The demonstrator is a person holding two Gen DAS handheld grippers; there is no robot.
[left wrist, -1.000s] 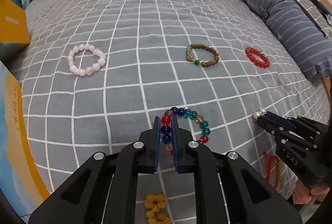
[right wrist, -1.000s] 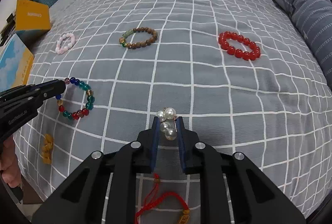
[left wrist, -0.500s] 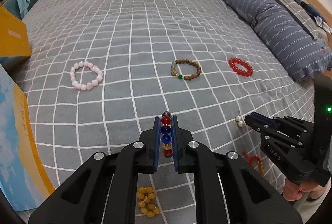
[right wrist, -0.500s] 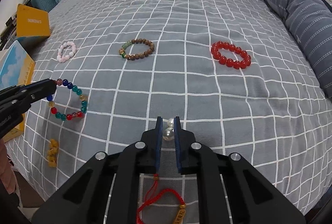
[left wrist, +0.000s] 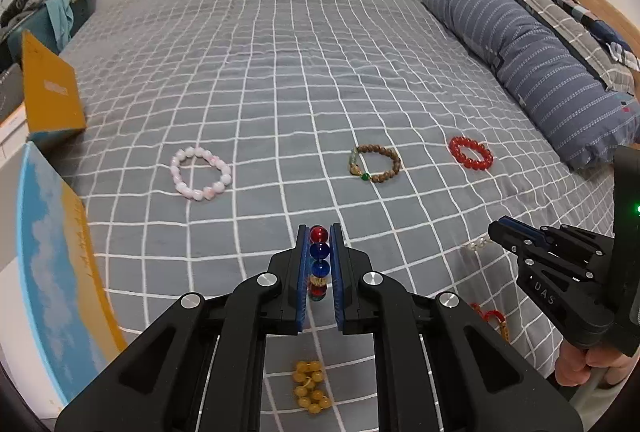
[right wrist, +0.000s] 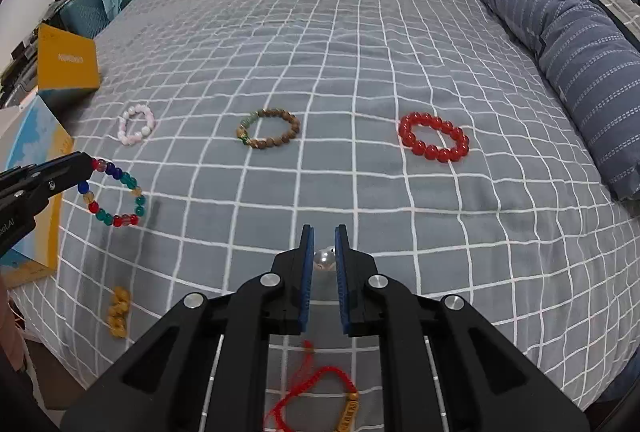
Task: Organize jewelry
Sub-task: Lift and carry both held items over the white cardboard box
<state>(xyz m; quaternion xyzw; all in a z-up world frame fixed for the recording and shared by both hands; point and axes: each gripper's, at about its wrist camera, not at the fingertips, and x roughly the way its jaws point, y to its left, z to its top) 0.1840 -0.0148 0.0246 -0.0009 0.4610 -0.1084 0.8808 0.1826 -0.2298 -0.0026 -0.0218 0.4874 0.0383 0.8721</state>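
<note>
Two wrist fisheyes low over the bed (left wrist: 280, 80), facing its far end, sharing the laid-out bracelets

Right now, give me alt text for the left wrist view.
The left gripper pinches a multicolored bracelet over a grey checked bed. Pink, brown and red bracelets lie ahead in a row, with the right gripper at the right edge.

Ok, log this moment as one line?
left gripper: shut on multicoloured glass-bead bracelet, lifted | right gripper: shut on white pearl bracelet | pink, brown wooden, red bead bracelets on grey checked bedspread
</note>
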